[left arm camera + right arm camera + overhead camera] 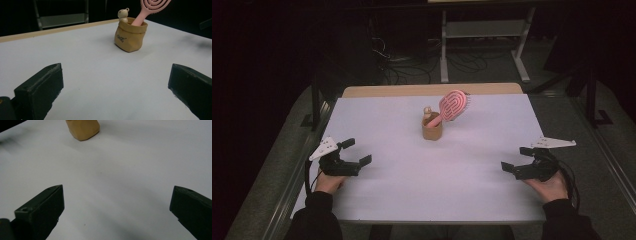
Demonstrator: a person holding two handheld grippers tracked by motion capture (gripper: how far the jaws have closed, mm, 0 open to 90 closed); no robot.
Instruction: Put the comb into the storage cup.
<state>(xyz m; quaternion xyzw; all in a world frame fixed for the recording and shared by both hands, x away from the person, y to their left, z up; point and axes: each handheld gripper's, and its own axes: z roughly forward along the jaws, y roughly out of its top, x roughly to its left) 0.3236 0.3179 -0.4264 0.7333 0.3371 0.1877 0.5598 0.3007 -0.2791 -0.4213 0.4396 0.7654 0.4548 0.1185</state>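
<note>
I hold my left gripper point(360, 151) low at the near left of the table point(462, 190), its jaws spread wide with nothing between them. My right gripper point(513, 159) sits at the near right, jaws equally wide apart and empty. Both rest on or just over the surface; I cannot tell which. My hands come in from the bottom edge in dark sleeves, and a grey three-cornered plate rides on top of each gripper.

The surface is a pale, plain white sheet covering nearly the whole tabletop, with a strip of light wood point(432, 90) bare along the far edge.

Toward the far middle stands a small tan pouch-shaped holder point(432, 132), upright, well apart from both grippers. A pink hairbrush point(453, 106) stands in it handle down, its oval head leaning up and to the right. A little cream bear figure point(427, 113) perches at the holder's left rim. In my left gripper view the holder point(130, 37) shows dark lettering on its side that is too small to read, with the bear point(123, 14) and the brush point(150, 7) above it. In my right gripper view the holder's base point(82, 130) sits at the top edge.

The room beyond is dark. On the grey floor behind the table stands a white metal frame with a shelf point(484, 30), and black cables point(412, 65) lie tangled beside it. Dark stands flank the table.
</note>
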